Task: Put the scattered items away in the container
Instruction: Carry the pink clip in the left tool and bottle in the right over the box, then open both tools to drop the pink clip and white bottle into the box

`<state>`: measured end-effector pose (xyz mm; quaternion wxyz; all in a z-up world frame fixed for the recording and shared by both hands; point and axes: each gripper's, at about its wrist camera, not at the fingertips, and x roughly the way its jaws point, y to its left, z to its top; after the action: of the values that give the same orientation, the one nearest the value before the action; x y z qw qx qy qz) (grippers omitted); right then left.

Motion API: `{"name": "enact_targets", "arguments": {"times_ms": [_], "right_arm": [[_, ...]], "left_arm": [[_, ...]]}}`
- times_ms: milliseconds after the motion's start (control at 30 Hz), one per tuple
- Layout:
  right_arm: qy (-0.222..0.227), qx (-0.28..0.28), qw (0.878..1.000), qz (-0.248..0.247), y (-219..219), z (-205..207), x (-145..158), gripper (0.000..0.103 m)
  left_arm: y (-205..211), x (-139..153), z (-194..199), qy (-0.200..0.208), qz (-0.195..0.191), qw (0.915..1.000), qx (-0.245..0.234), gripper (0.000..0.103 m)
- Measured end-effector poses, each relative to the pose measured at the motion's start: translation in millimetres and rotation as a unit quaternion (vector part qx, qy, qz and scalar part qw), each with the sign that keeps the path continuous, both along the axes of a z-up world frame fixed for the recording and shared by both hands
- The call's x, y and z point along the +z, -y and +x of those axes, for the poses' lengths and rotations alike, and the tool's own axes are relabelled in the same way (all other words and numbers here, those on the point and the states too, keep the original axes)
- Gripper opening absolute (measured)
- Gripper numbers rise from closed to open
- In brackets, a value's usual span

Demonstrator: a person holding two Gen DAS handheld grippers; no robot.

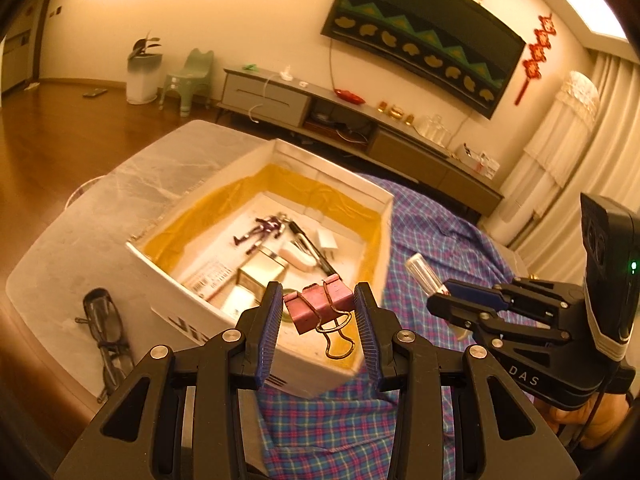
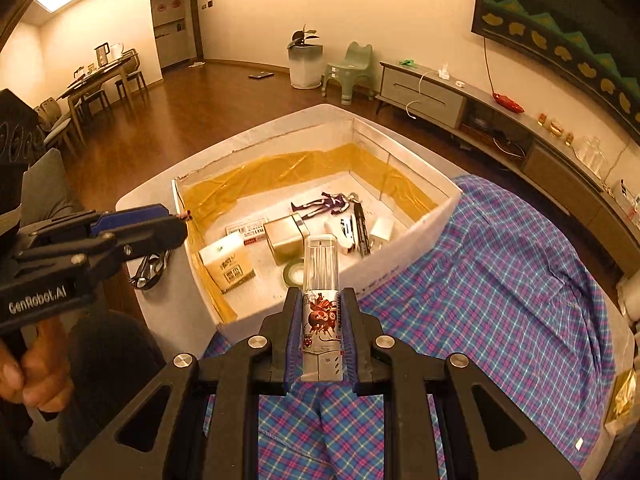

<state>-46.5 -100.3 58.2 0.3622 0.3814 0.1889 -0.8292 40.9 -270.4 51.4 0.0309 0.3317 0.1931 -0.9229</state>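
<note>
A white box [image 1: 176, 284] [image 2: 416, 236] with yellow lining stands on the table and holds a purple figure [image 1: 262, 230] [image 2: 324, 205], small cartons, a pen and other bits. My left gripper [image 1: 316, 312] [image 2: 182, 226] hovers over the box's near edge. A pink binder clip [image 1: 318, 306] sits between its pads, which barely touch it. My right gripper [image 2: 322, 316] [image 1: 438, 300] is shut on a clear printed tube [image 2: 322, 288] [image 1: 424, 276], just short of the box's near wall. Black glasses [image 1: 106, 330] [image 2: 150, 270] lie on the table left of the box.
A blue and pink plaid cloth [image 2: 480, 312] [image 1: 424, 232] covers the table right of and in front of the box. A grey marble table top [image 1: 80, 240] shows at the left. A TV cabinet [image 1: 360, 120] and a green chair [image 2: 348, 74] stand behind.
</note>
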Motion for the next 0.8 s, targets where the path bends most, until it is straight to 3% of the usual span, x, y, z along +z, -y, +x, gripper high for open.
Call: {"name": "enact_targets", "arguments": {"times_ms": [433,800], "right_arm": [[0.004,0.013,1.0,0.006,30.4,-23.0,2.7,0.021],[0.015,0.011,1.0,0.007,49.2,-56.5,2.8,0.021]], "left_arm": [[14.8,0.2,-26.9,0.003,0.003,1.0,-0.002,0.038],[21.4,-4.0,-61.1,0.024,-0.019,0.9995,-0.01,0.038]]}}
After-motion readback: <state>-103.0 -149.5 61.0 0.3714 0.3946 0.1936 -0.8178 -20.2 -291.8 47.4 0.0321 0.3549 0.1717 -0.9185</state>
